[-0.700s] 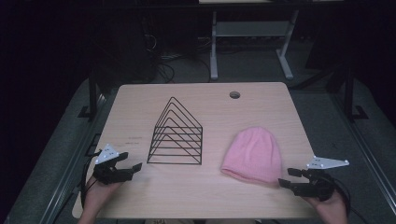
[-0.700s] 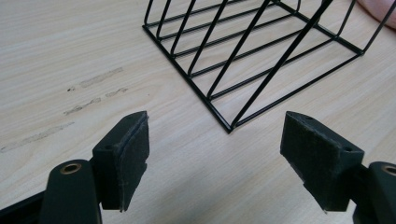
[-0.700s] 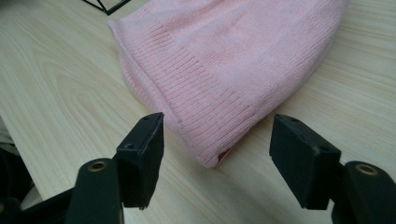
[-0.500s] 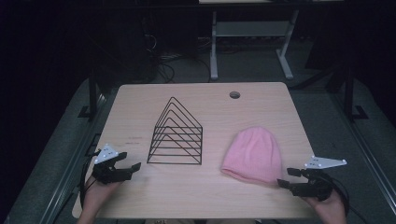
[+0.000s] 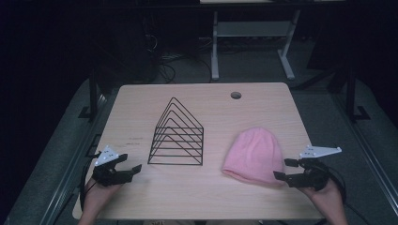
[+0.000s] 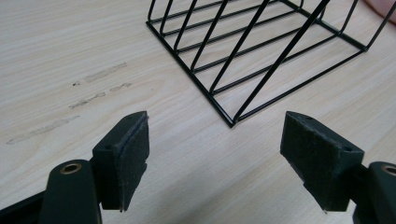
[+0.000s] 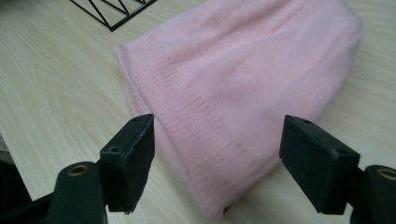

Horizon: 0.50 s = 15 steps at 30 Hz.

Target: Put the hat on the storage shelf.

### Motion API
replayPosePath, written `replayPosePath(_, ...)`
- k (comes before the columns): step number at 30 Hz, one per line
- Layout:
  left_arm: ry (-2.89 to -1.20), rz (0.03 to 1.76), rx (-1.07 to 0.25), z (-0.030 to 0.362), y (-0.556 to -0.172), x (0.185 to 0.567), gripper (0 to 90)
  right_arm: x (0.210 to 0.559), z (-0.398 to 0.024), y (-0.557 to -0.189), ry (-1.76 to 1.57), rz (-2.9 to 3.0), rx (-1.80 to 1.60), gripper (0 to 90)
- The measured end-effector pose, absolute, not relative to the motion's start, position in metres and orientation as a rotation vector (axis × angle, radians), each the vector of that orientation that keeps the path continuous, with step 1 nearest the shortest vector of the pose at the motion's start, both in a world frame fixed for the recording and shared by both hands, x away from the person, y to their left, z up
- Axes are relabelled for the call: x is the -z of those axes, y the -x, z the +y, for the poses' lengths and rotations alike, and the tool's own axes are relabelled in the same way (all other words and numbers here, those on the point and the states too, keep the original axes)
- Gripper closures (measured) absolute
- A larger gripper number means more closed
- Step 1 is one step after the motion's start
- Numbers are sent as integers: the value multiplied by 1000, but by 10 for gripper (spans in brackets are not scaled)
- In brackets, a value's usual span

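Hat [image 5: 254, 154] lies flat on the surface [image 5: 141, 112], right of the wire rack [image 5: 177, 134]. Your right gripper [image 5: 282, 169] sits at its brim, jaws apart. Your left gripper [image 5: 130, 163] sits near the rack's corner, jaws apart.

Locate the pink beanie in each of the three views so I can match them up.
High view: pink beanie lies flat on the table, right of centre, just ahead of the right gripper.
Left gripper view: a pink sliver at the top right corner.
Right gripper view: beanie spreads ahead of the open jaws.
Shared landmark: black wire rack.
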<state>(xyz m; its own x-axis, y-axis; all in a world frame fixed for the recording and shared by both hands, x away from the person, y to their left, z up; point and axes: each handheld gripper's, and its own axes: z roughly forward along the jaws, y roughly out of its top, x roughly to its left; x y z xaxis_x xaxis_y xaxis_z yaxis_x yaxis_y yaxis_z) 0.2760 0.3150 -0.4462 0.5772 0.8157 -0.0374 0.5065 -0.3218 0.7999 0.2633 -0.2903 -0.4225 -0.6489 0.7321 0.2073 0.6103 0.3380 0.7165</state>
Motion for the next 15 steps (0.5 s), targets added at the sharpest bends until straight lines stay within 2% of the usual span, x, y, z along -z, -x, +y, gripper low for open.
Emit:
replayPosePath(7, -1986, 1061, -476, 318, -277, 447, 240, 404, -278, -301, -1268, 2525, -1117, 208)
replayPosePath(15, -1966, 1068, -480, 321, -276, 445, 241, 386, -269, -335, -1261, 2571, -1071, 200)
